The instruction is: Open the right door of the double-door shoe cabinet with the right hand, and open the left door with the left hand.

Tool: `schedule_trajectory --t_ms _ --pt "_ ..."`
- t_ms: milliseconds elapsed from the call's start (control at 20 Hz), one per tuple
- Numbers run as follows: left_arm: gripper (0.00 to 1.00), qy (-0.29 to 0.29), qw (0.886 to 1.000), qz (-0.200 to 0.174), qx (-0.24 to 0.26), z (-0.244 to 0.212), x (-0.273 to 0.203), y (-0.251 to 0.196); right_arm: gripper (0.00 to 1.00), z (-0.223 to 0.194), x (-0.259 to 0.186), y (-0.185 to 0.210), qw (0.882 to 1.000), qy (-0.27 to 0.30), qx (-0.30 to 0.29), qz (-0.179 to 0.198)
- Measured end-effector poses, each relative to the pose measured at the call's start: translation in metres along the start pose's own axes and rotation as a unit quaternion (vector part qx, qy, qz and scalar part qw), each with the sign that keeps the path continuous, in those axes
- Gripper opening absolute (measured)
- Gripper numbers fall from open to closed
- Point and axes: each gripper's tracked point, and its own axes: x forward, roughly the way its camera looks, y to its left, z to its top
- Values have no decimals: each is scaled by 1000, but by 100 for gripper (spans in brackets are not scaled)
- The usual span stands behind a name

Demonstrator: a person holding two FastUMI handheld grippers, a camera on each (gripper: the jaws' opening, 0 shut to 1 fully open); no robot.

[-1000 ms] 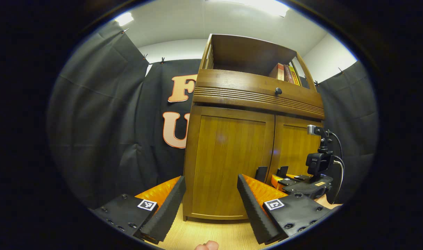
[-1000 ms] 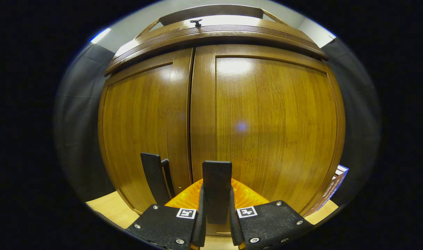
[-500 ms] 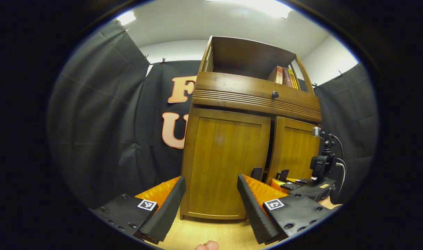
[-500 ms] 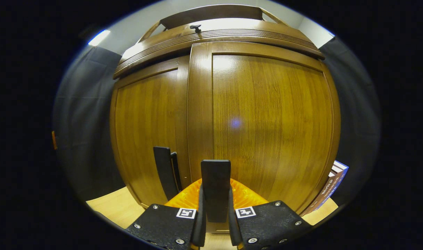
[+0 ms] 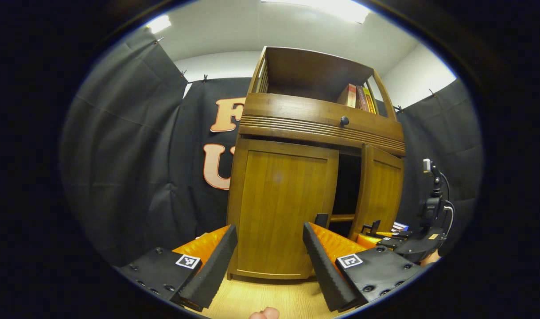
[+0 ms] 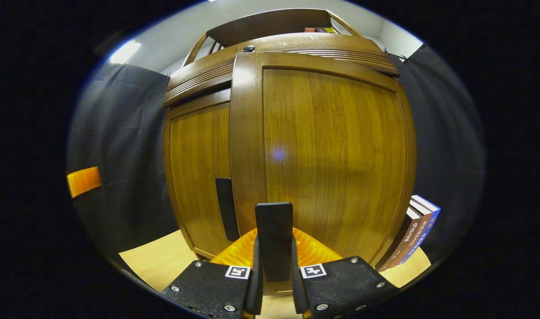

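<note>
My right hand-held gripper (image 6: 274, 283) is closed on the black handle (image 6: 274, 239) of the right door (image 6: 323, 150), both fingers pressing on its sides. That door stands swung partway out from the shoe cabinet (image 5: 314, 128), leaving a dark gap between it and the left door (image 5: 276, 208), which sits flush in its frame. A second black handle (image 6: 225, 208) shows on the left door, just beside the open door's edge. My left hand-held gripper (image 5: 270, 261) is wide open with nothing between its fingers, low in front of the left door and apart from it. Books (image 6: 413, 239) lean at the cabinet's right foot, and more books (image 5: 357, 97) stand on its top shelf.
</note>
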Motion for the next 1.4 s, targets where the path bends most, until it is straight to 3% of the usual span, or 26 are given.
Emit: schedule_trajectory --t_ms 250,750,800,900,1000,1050,1100,1350,1400 --pt "94 2 1000 -14 -2 -2 3 -13 27 -1 -38 -12 1000 6 4 0" --pt "96 11 998 -56 -12 -9 11 -56 26 -1 -101 -55 999 9 2 -47" --pt "94 11 998 -59 -13 -10 9 -60 36 -2 -105 -60 998 8 0 -55" --pt "94 11 998 -62 -19 -9 11 -67 36 -2 -115 -70 998 9 -2 -69" --pt "94 15 997 -66 -21 -11 13 -72 21 -3 -127 -80 997 11 1 -77" --pt "94 15 997 -66 -21 -12 12 -73 30 -2 -131 -84 997 12 3 -81" --pt "94 15 998 -65 -20 -13 12 -75 19 -1 -134 -89 996 12 2 -86" --pt "94 14 998 -66 -18 -15 16 -82 14 0 -154 -117 992 10 -5 -122" --pt "94 15 998 -66 -20 -17 17 -83 2 1 -157 -122 992 10 -7 -128"
